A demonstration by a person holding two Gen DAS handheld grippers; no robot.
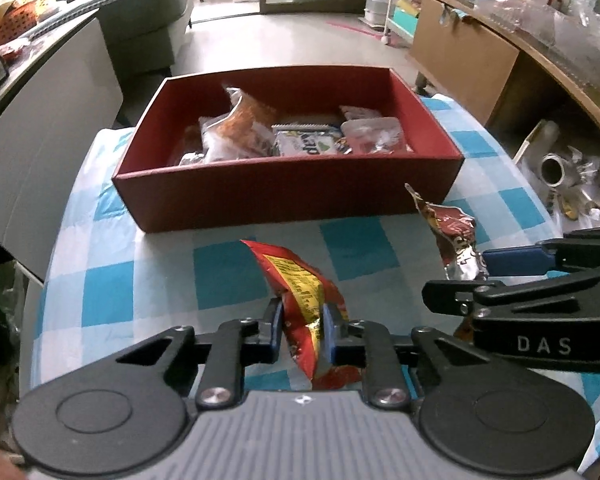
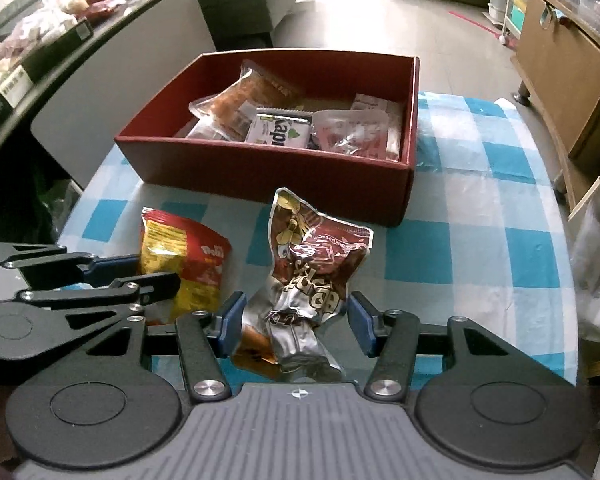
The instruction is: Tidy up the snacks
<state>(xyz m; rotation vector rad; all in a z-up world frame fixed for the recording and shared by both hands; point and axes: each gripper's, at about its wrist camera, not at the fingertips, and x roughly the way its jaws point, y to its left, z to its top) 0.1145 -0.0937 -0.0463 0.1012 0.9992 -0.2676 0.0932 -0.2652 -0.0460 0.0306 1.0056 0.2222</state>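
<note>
My left gripper (image 1: 302,328) is shut on a red and yellow snack packet (image 1: 300,280), pinching it near its lower end above the checked cloth. In the right wrist view that packet (image 2: 180,256) hangs at the left with the left gripper (image 2: 156,276) on it. My right gripper (image 2: 296,320) is shut on a crumpled brown and silver snack packet (image 2: 316,248), with its blue pads (image 2: 232,320) against both sides. The left wrist view shows that brown packet (image 1: 452,228) in the right gripper (image 1: 458,278). Beyond both stands an open red box (image 1: 288,196) (image 2: 260,168) holding several snack packets.
A blue and white checked cloth (image 1: 360,248) covers the small table. A white counter (image 2: 112,80) with bags flanks the left, and a grey sofa (image 1: 148,12) stands behind it. A wooden cabinet (image 1: 460,56) and clutter with a metal roll (image 1: 552,168) are on the right.
</note>
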